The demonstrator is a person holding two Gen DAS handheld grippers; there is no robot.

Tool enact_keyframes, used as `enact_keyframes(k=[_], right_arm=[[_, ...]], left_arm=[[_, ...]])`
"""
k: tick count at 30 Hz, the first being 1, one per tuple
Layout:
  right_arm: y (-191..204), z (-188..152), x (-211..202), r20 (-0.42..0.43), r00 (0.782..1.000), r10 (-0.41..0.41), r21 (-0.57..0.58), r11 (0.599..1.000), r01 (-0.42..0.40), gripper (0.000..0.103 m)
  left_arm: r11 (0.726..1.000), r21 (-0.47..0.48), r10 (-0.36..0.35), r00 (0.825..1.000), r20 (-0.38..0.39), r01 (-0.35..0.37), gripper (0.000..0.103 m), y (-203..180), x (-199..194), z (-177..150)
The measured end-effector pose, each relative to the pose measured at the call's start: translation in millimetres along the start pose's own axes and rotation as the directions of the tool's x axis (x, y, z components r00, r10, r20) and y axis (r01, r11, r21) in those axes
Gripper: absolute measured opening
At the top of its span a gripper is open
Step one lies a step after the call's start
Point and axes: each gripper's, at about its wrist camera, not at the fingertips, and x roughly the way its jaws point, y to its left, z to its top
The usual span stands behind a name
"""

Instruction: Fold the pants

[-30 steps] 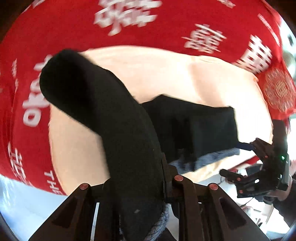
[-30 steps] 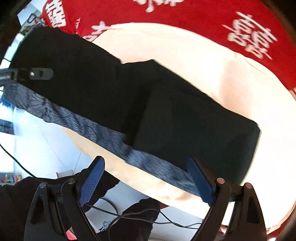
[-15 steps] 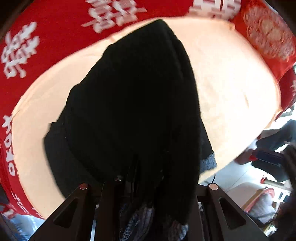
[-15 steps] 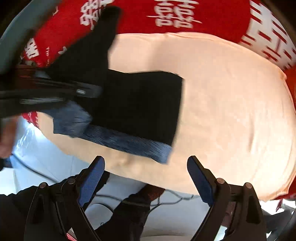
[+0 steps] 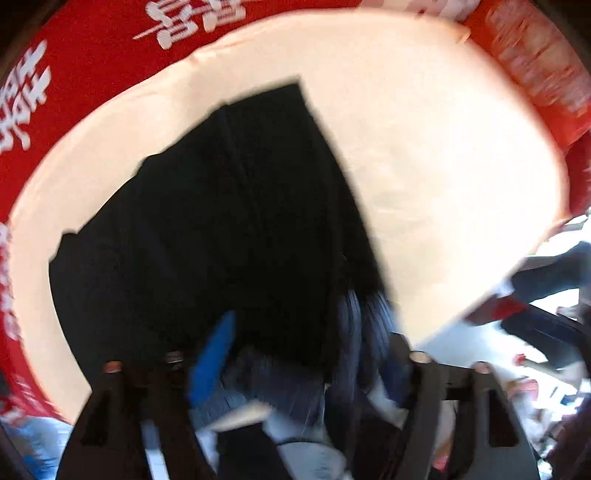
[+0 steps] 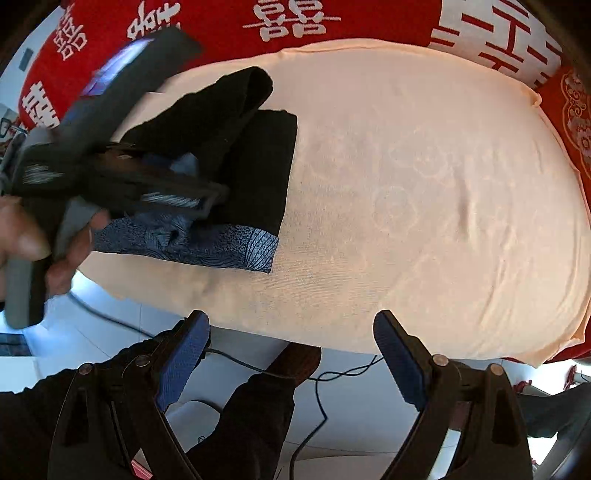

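The black pants (image 6: 255, 158) lie folded small on the left part of a peach cloth (image 6: 424, 184), with a blue patterned waistband (image 6: 236, 247) along the near edge. In the left wrist view the pants (image 5: 221, 229) fill the middle, blurred. My left gripper (image 5: 306, 354) has its jaws apart over the waistband end; the loose top layer lies between them. It also shows in the right wrist view (image 6: 207, 195), held by a hand. My right gripper (image 6: 291, 354) is open and empty, off the near edge of the cloth.
A red cover with white characters (image 6: 288, 22) lies under the peach cloth. A white floor with black cables (image 6: 332, 376) and the person's dark legs (image 6: 251, 417) lie below the near edge.
The left gripper carried the raised pant part over onto the folded stack and its jaws have parted. The right gripper drew back toward the near edge, open throughout.
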Motion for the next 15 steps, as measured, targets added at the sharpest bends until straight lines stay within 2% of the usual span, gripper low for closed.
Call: enact_keyframes(k=[1,3,5,6,7,9,11,13,15], right_arm=[[1,1,-4,0.008,1.000,0.002,-0.007,1.000,-0.002,0.093],[7,8,-13,0.048,0.999,0.013,-0.034,0.999,-0.011,0.093],[15,19,-26,0.108,0.994,0.034,-0.071,0.997,-0.027,0.093],[22,27,-33,0.146,0.988,0.046,-0.102,0.994,-0.031,0.093],[32,36,-37,0.177,0.983,0.057,-0.135,0.990,-0.033,0.093],[56,58,-35,0.219,0.974,0.064,-0.229,0.973,-0.013,0.095],[82,83,-18,0.223,0.973,0.057,-0.313,0.950,0.016,0.095],[107,109,10,0.216,0.975,0.061,-0.382,0.924,0.026,0.095],[122,134,39,0.210,0.977,0.043,-0.417,0.907,0.049,0.095]], left_arm=[[0.998,-0.010,-0.061,0.997,0.044,0.061,0.087,4,-21,-9],[0.994,-0.023,-0.106,0.986,0.128,0.109,0.087,15,-56,-24],[0.989,-0.079,-0.109,0.972,0.207,0.128,0.088,37,-87,-39],[0.985,-0.128,-0.081,0.969,0.234,0.113,0.092,54,-96,-49],[0.982,-0.174,-0.034,0.972,0.233,0.076,0.103,68,-98,-51],[0.960,-0.277,0.091,0.978,0.189,-0.035,0.103,111,-93,-63],[0.936,-0.347,0.117,0.982,0.148,-0.059,0.103,142,-80,-80],[0.911,-0.406,0.120,0.987,0.109,-0.065,0.103,168,-60,-84],[0.909,-0.413,0.094,0.992,0.084,-0.051,0.103,178,-37,-76]])
